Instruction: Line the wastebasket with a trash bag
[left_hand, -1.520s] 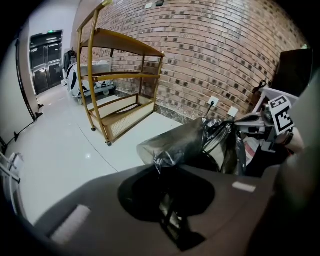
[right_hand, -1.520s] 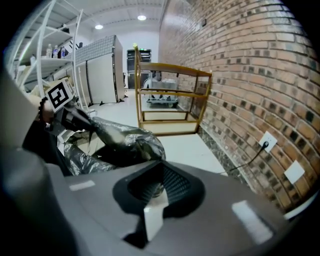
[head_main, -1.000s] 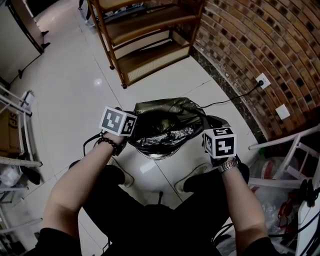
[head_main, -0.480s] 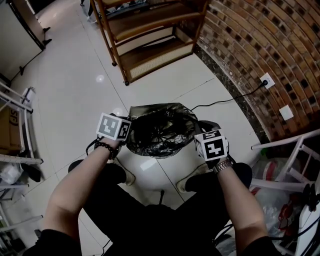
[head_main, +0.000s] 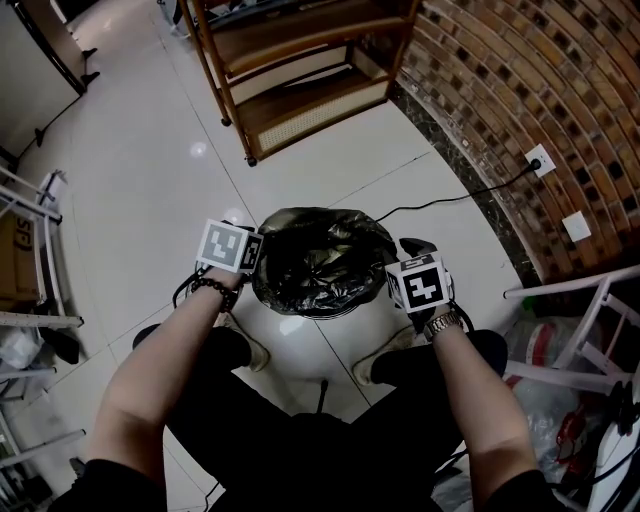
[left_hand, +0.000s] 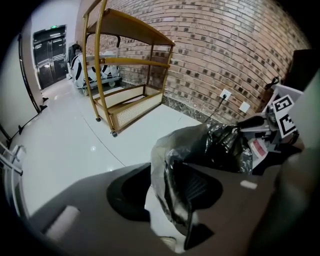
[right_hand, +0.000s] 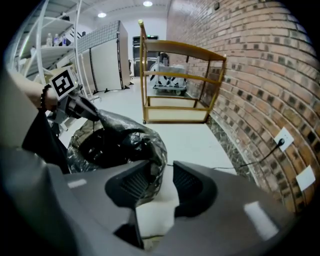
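Observation:
A black trash bag (head_main: 318, 258) sits in the round white wastebasket (head_main: 300, 330), its rim folded over the top edge. My left gripper (head_main: 252, 262) is at the basket's left side and my right gripper (head_main: 392, 282) at its right side. In the left gripper view the jaws of the left gripper (left_hand: 162, 192) are opening, and the bag's edge (left_hand: 170, 170) hangs loose between them. In the right gripper view the jaws of the right gripper (right_hand: 159, 187) are opening too. There the bag film (right_hand: 150, 150) lies against the left pad, and white basket wall shows in the gap.
A wooden shelf trolley (head_main: 290, 70) stands beyond the basket. A brick wall (head_main: 520, 90) runs along the right, with a socket (head_main: 540, 160) and a cable on the floor. White racks (head_main: 40, 250) flank both sides. The person's shoes (head_main: 250, 350) are just behind the basket.
Both grippers have come down with the bag's rim, which now wraps the basket's top edge instead of standing raised. Both pairs of jaws have parted.

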